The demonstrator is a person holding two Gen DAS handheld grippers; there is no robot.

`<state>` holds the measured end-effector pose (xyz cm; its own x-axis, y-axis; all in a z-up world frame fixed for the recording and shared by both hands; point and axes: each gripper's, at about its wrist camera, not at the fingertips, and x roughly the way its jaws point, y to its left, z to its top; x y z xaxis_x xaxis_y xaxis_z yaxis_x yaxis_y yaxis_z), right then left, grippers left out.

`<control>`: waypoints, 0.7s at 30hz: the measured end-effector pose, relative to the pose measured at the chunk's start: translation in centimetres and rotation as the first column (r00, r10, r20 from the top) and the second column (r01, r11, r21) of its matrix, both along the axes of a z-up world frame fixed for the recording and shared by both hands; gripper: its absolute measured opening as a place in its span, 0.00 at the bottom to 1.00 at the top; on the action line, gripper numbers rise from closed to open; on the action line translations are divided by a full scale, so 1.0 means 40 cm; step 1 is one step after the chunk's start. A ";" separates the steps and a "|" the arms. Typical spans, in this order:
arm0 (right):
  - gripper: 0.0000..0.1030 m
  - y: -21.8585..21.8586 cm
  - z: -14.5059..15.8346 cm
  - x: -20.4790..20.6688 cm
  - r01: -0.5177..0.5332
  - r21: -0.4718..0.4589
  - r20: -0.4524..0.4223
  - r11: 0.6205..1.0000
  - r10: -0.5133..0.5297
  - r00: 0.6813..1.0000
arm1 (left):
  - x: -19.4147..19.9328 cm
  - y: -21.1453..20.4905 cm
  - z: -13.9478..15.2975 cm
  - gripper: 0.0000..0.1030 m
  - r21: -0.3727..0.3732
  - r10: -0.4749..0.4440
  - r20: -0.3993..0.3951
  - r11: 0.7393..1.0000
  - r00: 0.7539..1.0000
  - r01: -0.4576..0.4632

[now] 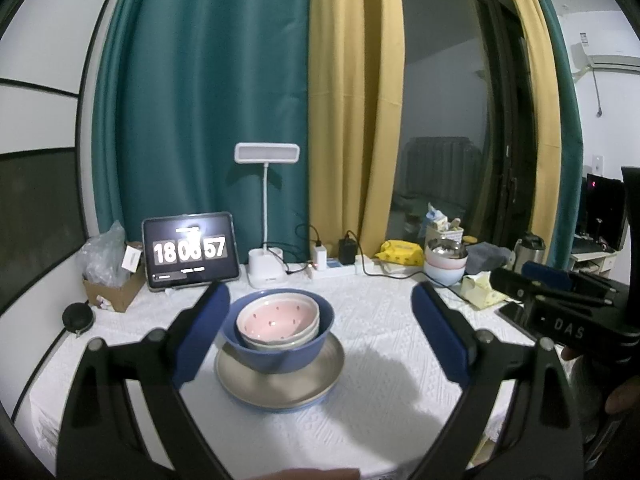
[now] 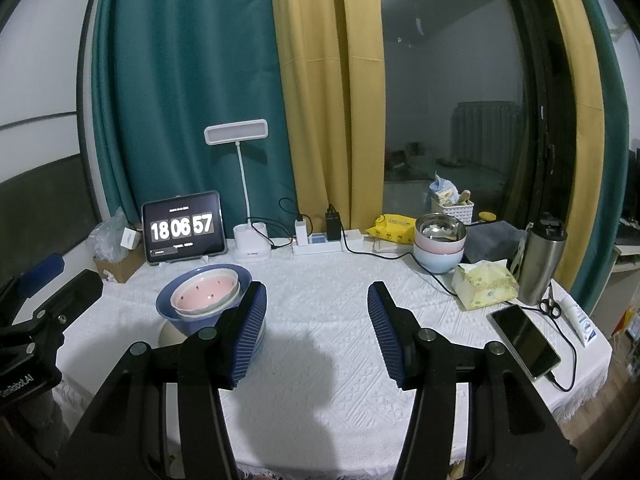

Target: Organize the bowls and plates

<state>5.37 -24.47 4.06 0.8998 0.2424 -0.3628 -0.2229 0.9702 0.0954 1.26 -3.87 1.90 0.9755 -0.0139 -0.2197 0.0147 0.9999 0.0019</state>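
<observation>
A pink speckled bowl (image 1: 277,321) nests with another pale bowl inside a blue bowl (image 1: 280,356), which stands on stacked plates (image 1: 280,388), beige over blue, mid-table. My left gripper (image 1: 320,300) is open and empty, its fingers either side of the stack and a little nearer than it. In the right wrist view the same stack (image 2: 202,300) sits at the left, partly hidden behind my left fingertip. My right gripper (image 2: 316,300) is open and empty over bare tablecloth. A steel bowl stacked on pink and pale blue bowls (image 2: 439,244) stands at the back right.
Along the table's back edge are a tablet clock (image 2: 183,227), a desk lamp (image 2: 248,240), a power strip (image 2: 320,246) with cables and a yellow packet (image 2: 394,228). A tissue pack (image 2: 484,284), steel flask (image 2: 542,260) and phone (image 2: 524,340) lie right.
</observation>
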 end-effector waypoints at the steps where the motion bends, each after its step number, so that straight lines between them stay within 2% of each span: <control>1: 0.54 0.000 0.000 0.000 0.000 0.000 0.000 1.000 0.000 1.000 | -0.001 0.001 0.000 0.91 0.000 0.000 0.000 1.000 1.000 0.000; 21: 0.54 0.004 0.002 0.000 0.001 -0.001 -0.001 1.000 -0.001 1.000 | 0.002 0.003 0.002 0.91 -0.002 0.000 -0.001 1.000 1.000 0.000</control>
<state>5.36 -24.31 4.14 0.8997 0.2413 -0.3638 -0.2221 0.9704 0.0943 1.33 -3.74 1.99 0.9752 -0.0146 -0.2209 0.0149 0.9999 -0.0001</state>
